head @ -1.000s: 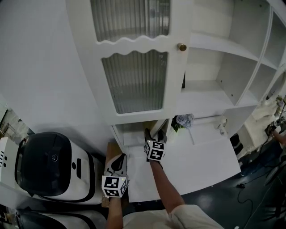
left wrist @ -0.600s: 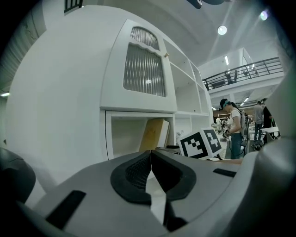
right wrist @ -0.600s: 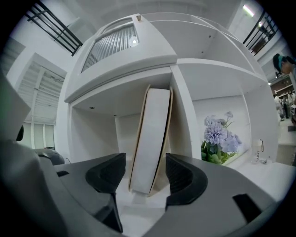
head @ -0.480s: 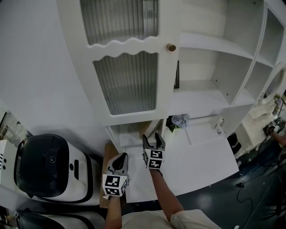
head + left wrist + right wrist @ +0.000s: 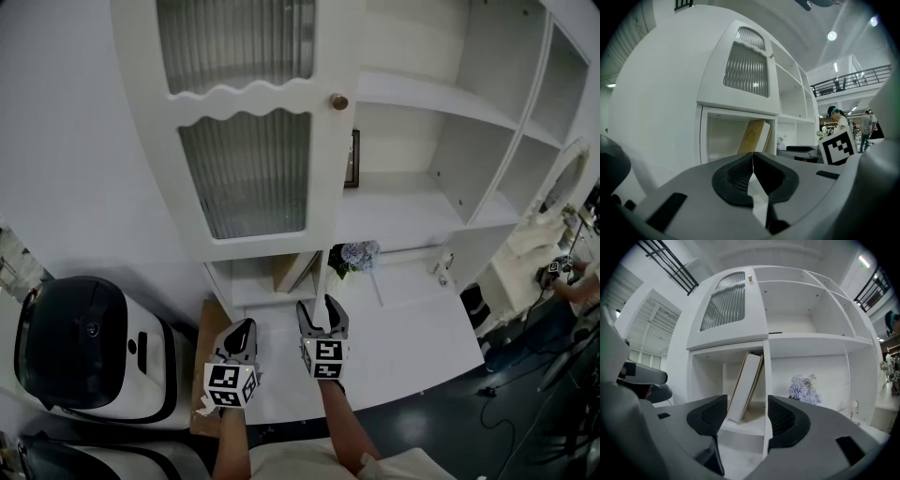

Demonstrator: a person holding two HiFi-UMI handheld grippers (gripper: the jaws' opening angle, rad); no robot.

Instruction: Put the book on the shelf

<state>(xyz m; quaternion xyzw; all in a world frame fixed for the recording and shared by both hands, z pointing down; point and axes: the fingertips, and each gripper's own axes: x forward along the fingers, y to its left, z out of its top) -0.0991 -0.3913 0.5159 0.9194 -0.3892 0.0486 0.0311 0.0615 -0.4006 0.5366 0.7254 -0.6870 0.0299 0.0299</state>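
Nearest the person, the left tongs (image 5: pixel 240 330) are pressed together with nothing between them, held low over the front edge of the white bench (image 5: pixel 412 323). Just beside them, the right tongs (image 5: pixel 323 307) stand apart and empty, aimed at the cabinet. Beyond both, the book (image 5: pixel 746 385) sits in the low compartment (image 5: pixel 246 281) under the glass door. Its foot is on the compartment floor and it tilts to the right, so that its top leans toward the upright divider. Neither pair of tongs touches it, and the right gripper view merely frames it between the open jaws from some way off. A small bunch of pale flowers (image 5: pixel 349 255) stands on the bench just right of the divider. Above the compartment hangs the ribbed-glass door (image 5: pixel 246 169) with its round knob (image 5: pixel 338 101), and to the right the open upper shelves (image 5: pixel 412 202) run back, mostly bare. By the look of it the placing step is done: the book is inside the shelf and free of both tools. What remains is probably only to draw the hands clear. If the lean is unwanted, the open right tongs would have to go forward into the compartment, take the book near its top and stand it upright. That move calls for care not to knock the divider or the flowers.
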